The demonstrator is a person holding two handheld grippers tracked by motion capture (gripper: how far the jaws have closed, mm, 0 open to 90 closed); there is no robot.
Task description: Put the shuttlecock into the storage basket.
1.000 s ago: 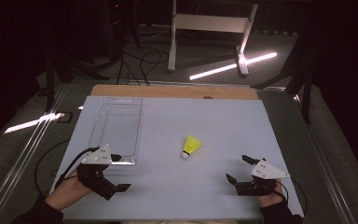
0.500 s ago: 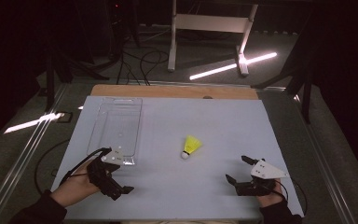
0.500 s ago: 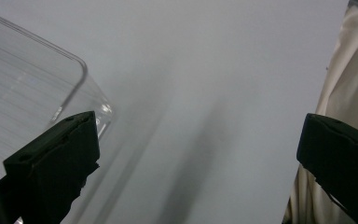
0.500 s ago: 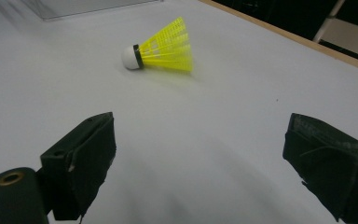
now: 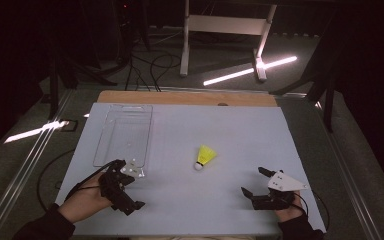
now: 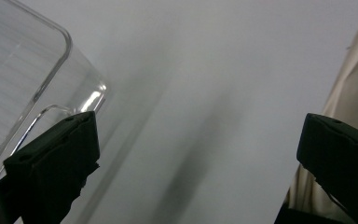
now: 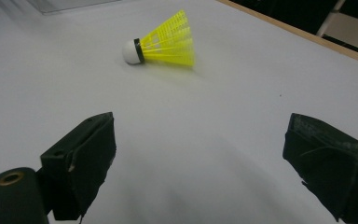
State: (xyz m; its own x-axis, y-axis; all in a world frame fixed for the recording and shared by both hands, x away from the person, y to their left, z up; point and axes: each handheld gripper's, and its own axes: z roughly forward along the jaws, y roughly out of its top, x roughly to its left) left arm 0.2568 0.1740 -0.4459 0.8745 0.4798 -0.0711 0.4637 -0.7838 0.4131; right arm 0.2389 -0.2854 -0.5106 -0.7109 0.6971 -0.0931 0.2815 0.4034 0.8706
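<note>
2 tools sit released at the near edge of the white tabletop: the left tool beside the clear plastic rectangular tray, the right tool aimed at the yellow white-tipped shuttlecock lying mid-table, probably readied for pickup.
</note>
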